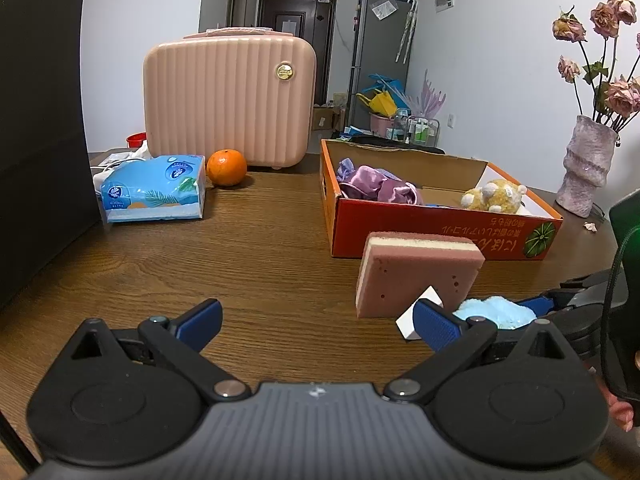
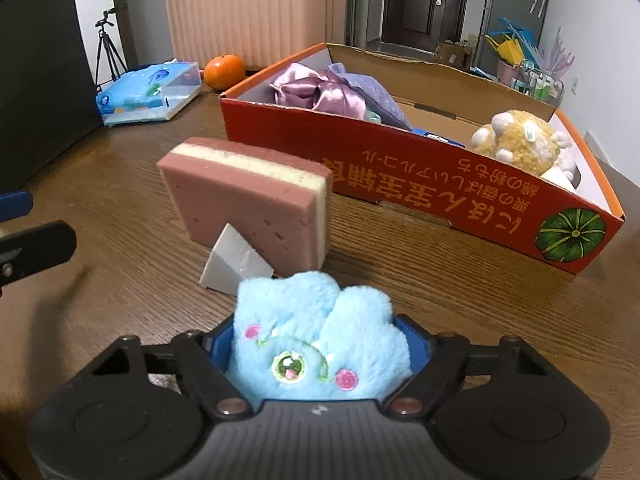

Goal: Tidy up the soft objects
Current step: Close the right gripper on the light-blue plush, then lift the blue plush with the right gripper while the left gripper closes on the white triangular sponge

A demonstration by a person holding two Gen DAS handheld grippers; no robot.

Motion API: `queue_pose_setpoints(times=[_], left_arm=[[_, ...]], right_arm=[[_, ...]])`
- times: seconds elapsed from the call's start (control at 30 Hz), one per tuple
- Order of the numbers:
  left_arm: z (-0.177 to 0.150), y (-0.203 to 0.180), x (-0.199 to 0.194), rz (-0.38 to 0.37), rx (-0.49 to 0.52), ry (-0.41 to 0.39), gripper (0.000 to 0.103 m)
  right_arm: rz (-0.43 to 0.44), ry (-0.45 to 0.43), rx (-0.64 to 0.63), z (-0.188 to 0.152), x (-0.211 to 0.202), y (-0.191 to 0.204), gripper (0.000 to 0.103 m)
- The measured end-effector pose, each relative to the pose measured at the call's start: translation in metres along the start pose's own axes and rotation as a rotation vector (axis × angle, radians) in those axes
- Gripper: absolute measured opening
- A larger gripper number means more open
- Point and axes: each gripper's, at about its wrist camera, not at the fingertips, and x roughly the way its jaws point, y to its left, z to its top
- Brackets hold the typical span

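Both claws come first: the right gripper has its blue pads pressed against the sides of a fluffy blue plush, gripping it low over the wooden table, while the left gripper hovers with its jaws spread wide and nothing between them.

Largest on the table, far and to the left, stands a ribbed pink case. Right of it lies the red cardboard box, holding purple satin cloth at its left end and a yellow plush animal at its right. A blue tissue pack lies at the far left, with an orange just beside it. Just in front of the box, a pink-and-cream sponge stands on edge. A small white wedge leans against its near face, between the sponge and the blue plush. At the far right a pale vase holds dried roses.
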Motion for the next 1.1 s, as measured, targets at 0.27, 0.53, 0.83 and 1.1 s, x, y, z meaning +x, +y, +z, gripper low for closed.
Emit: queue_pose_setpoints(times=[0.27, 0.53, 0.83, 1.1], left_arm=[[0.001, 0.001, 0.000, -0.003, -0.011, 0.001, 0.103], [0.001, 0.002, 0.001, -0.006, -0.020, 0.000, 0.103], [0.000, 0.004, 0.003, -0.001, -0.035, -0.002, 0.103], [0.001, 0.006, 0.010, 0.025, -0.050, 0.003, 0.103]], right_arm=[[-0.007, -0.064, 0.033, -0.009, -0.013, -0.004, 0.074], [-0.009, -0.163, 0.077, -0.014, -0.042, -0.014, 0.074], [-0.035, -0.255, 0.121, -0.018, -0.067, -0.028, 0.074], [-0.054, -0.309, 0.159, -0.026, -0.081, -0.043, 0.074]])
